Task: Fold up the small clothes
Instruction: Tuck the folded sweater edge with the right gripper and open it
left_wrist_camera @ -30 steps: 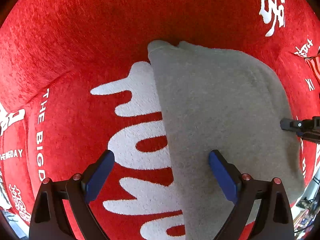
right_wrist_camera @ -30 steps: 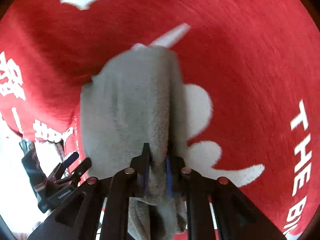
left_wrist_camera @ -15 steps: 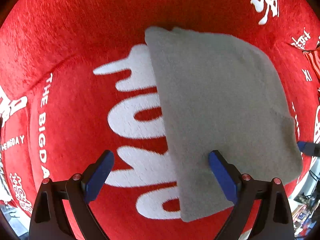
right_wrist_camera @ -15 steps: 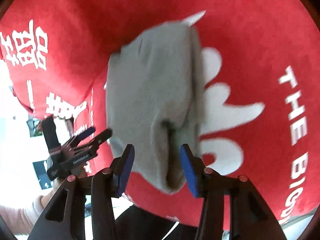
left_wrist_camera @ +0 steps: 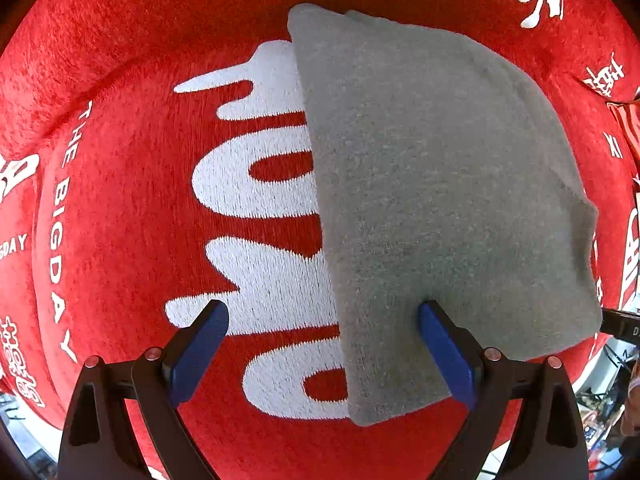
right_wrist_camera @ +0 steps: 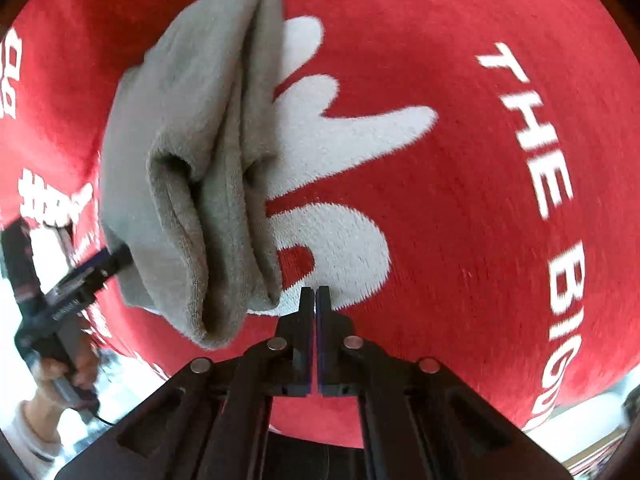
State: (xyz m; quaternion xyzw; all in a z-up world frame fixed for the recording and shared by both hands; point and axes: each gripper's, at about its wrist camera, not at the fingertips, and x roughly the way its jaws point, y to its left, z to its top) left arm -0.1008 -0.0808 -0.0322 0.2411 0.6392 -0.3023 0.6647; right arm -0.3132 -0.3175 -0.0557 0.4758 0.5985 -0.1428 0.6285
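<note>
A folded grey garment [left_wrist_camera: 440, 200] lies flat on the red cloth [left_wrist_camera: 140, 208]. My left gripper [left_wrist_camera: 324, 316] is open and empty, with its blue right finger [left_wrist_camera: 444, 352] over the garment's near edge. In the right wrist view the garment [right_wrist_camera: 200, 160] shows its stacked folded layers at the left. My right gripper [right_wrist_camera: 316, 300] is shut and empty, just right of the garment's near corner. The left gripper [right_wrist_camera: 104, 264] also shows there at the garment's left edge.
The red cloth carries large white lettering [left_wrist_camera: 260, 208] and small white text [right_wrist_camera: 536, 144]. Its near edge [right_wrist_camera: 320, 440] drops off close to my right gripper. A cluttered floor [left_wrist_camera: 608, 420] shows past the edge at the lower right.
My right gripper let go of the grey garment, moved off to its right and shut empty. The left gripper drew back a little and stayed open.
</note>
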